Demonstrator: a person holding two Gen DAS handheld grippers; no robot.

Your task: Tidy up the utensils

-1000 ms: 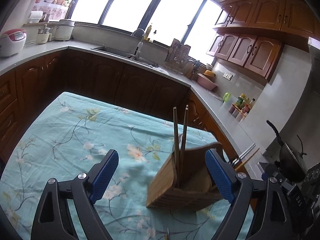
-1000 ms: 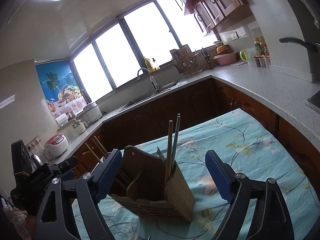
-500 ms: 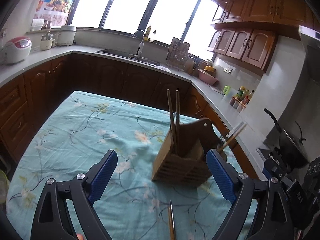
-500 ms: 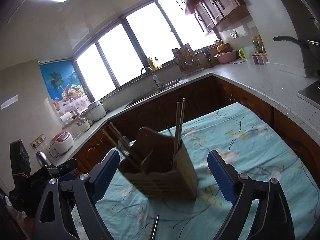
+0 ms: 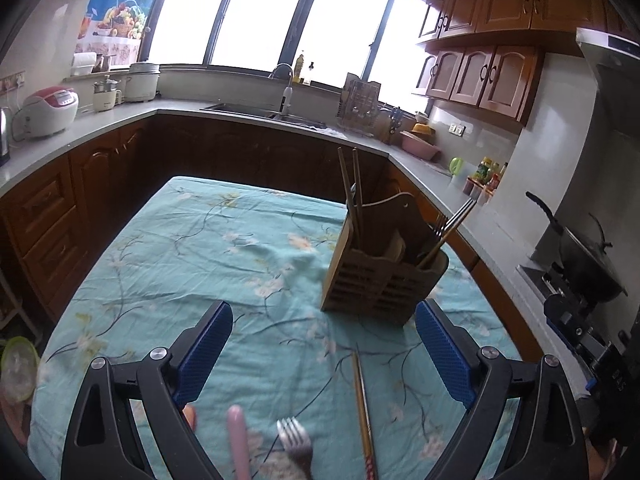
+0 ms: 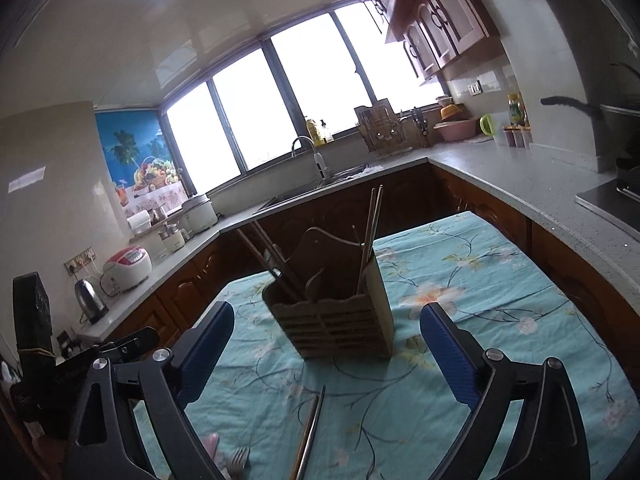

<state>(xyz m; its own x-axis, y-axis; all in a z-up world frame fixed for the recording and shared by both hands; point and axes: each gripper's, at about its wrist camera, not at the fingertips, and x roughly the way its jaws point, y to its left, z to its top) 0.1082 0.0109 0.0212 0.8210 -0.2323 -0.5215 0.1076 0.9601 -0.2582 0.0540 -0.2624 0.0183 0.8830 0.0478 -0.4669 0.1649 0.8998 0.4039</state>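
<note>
A wooden utensil holder (image 5: 382,280) stands on the table with the teal floral cloth (image 5: 208,248); it also shows in the right wrist view (image 6: 340,316). Two wooden chopsticks (image 5: 354,196) stand in one compartment and several utensils (image 5: 448,232) lean in another. A pair of chopsticks (image 5: 362,408), a metal fork (image 5: 296,444) and a pink handle (image 5: 238,440) lie on the cloth near me. My left gripper (image 5: 322,350) is open and empty above them. My right gripper (image 6: 326,352) is open and empty in front of the holder, above the lying chopsticks (image 6: 308,436).
Dark wood cabinets and a grey counter (image 5: 100,128) wrap around the table, with a sink (image 5: 260,112), rice cooker (image 5: 50,110) and dish rack (image 5: 358,106). A black wok (image 5: 584,256) sits on the stove at right. A green-rimmed bowl (image 5: 16,364) is beyond the table's left edge.
Both grippers have pulled back from the holder, which now looks smaller and farther. The loose chopsticks, fork and pink handle on the cloth have come into view.
</note>
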